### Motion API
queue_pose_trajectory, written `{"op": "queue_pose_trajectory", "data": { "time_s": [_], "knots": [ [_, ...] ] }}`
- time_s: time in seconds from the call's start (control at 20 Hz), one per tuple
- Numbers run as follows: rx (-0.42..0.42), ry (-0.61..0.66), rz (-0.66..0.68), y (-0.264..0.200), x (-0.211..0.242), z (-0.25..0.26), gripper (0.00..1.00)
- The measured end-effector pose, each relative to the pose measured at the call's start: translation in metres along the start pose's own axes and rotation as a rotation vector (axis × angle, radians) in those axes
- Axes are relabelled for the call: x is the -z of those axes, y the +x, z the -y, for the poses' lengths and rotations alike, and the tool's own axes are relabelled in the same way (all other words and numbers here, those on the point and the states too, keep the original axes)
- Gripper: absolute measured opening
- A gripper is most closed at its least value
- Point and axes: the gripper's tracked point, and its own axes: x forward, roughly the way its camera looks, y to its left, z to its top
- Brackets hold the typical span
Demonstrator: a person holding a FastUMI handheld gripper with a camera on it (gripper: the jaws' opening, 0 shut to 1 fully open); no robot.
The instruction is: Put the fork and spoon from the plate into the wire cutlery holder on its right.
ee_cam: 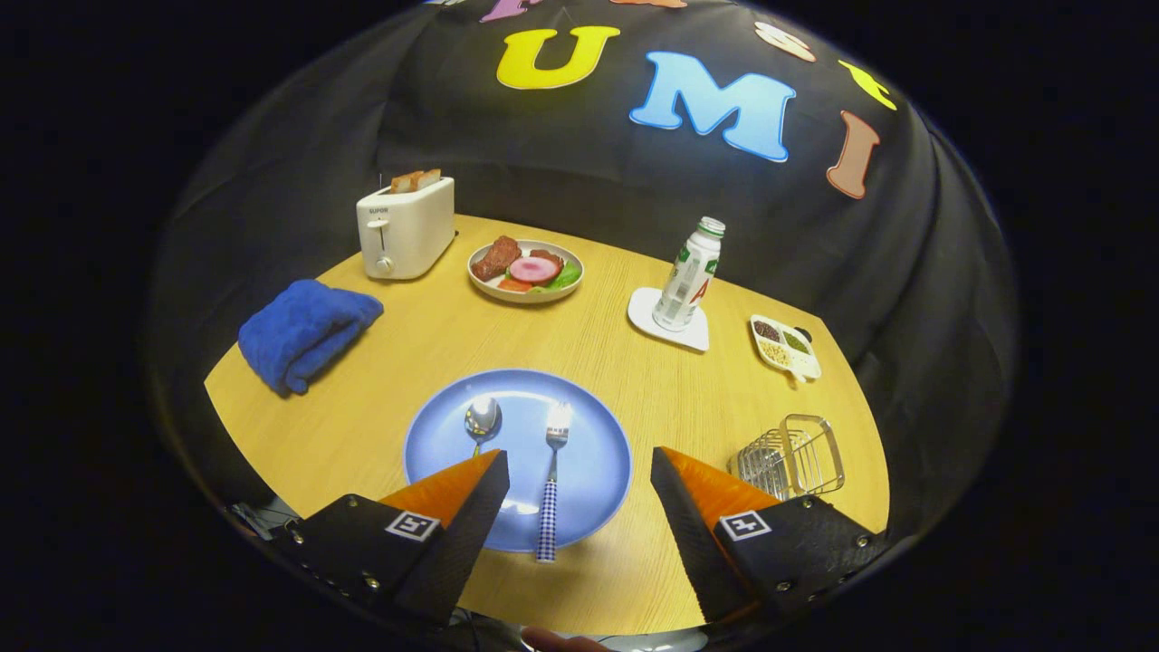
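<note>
hovering above the near edge of the bench [380, 426], we hold the gripper [579, 471] with its fingers spread wide and pinching nothing, a stance that suits lining up on a first piece of cutlery. between and just ahead of the fingers lies the blue plate [598, 435], and on it the two things we are after: the spoon [482, 420], bowl pointing away from us with its handle running under the left finger, and the fork [552, 471], tines away from us and its checked handle reaching over the plate's near rim. that overhanging handle looks to us the easier place to grip, since there is room beneath it. the wire cutlery holder [797, 457] stands just right of the plate, beyond the right finger, its open top tilted toward us in this lens, so the carry should be short. neither piece is in it yet; we judge the task barely begun. farther back sit a folded blue towel [303, 333], a toaster [405, 228], a plate of food [525, 269], a bottle on a coaster [690, 273] and a small condiment dish [786, 346], all well apart from our path.
</note>
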Motion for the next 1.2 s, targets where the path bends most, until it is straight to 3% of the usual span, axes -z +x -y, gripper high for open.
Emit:
{"op": "queue_pose_trajectory", "data": {
  "time_s": [0.3,0.5,0.65,0.75,0.9,1.0,1.05,1.1,1.2],
  "knots": [
    [-0.022,-0.027,-0.146,0.022,0.036,-0.004,0.94],
    [-0.052,-0.049,-0.249,0.028,0.052,-0.012,0.72],
    [-0.069,-0.051,-0.342,0.036,0.069,-0.016,0.7],
    [-0.08,-0.044,-0.401,0.028,0.069,-0.015,0.22],
    [-0.068,-0.069,-0.458,0.031,0.071,-0.013,0.22],
    [-0.105,-0.083,-0.491,0.031,0.07,-0.019,0.22],
    [-0.09,-0.09,-0.508,0.042,0.089,-0.015,0.22],
    [-0.107,-0.084,-0.53,0.033,0.074,-0.014,0.03],
    [-0.142,-0.079,-0.56,0.033,0.068,-0.014,0.03]
  ]
}}
